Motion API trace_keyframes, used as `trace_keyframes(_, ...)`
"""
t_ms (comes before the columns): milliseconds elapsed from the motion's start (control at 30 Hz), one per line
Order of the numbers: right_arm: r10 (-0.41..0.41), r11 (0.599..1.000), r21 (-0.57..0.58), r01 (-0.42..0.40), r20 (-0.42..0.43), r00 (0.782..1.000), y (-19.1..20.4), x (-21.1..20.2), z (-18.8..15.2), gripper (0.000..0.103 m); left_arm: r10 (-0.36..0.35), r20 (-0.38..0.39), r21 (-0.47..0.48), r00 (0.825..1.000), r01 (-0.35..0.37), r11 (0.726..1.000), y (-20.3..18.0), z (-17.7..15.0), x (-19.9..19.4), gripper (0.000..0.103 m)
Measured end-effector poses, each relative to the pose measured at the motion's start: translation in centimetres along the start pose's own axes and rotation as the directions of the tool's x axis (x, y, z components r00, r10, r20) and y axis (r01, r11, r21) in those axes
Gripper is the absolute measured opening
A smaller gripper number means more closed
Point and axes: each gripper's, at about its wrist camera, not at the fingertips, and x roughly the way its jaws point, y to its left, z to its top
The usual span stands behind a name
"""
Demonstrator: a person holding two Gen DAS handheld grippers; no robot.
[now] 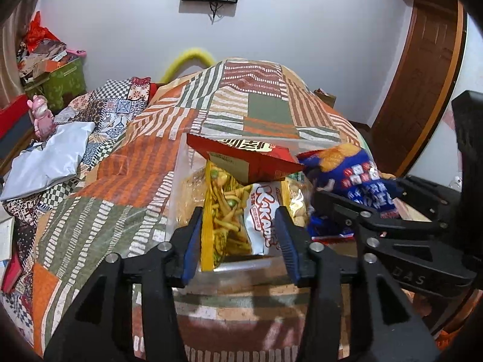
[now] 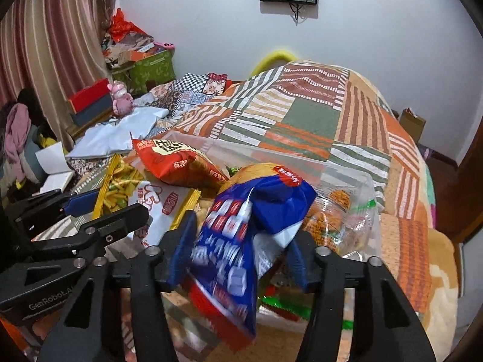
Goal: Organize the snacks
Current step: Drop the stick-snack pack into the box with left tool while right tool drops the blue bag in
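Observation:
A clear plastic bin [image 1: 181, 166] on the bed holds a yellow-edged bag of snack sticks [image 1: 225, 208], a white Kakadi bag [image 1: 262, 211] and a red bag [image 1: 244, 157] lying on top. My left gripper [image 1: 240, 235] is open, its blue pads either side of the yellow and white bags at the bin's near wall. My right gripper [image 2: 241, 241] holds a blue snack bag [image 2: 238, 235] between its pads, over the bin's right side; the bag is blurred. The blue bag [image 1: 353, 169] and right gripper also show in the left wrist view.
The bin sits on a patchwork bedspread [image 1: 262, 102]. A clear bag of snacks [image 2: 341, 211] lies right of the blue bag. Folded white cloth [image 1: 51, 163], a pink toy [image 1: 42, 114] and boxes lie at the left. A wooden door [image 1: 422, 90] stands at the right.

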Motion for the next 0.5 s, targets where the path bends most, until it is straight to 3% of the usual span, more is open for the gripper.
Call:
trace_keyframes(167, -0.035, 0.999, 0.008, 0.035, 0.018, 0.999, -0.1, -1.4, -0.3, 0.068, -0.005, 0.014, -0.009, 1.0, 0.006, 1.0, 0.1, -0.2, -1.1, 0.053)
trace_keyframes(500, -0.057, 0.995, 0.085, 0.049, 0.102, 0.993, -1.0, -6.3, -0.6, 0.068, -0.007, 0.097, 0.013, 0.995, 0.006, 1.0, -0.7, 0.1, -5.9, 0.059)
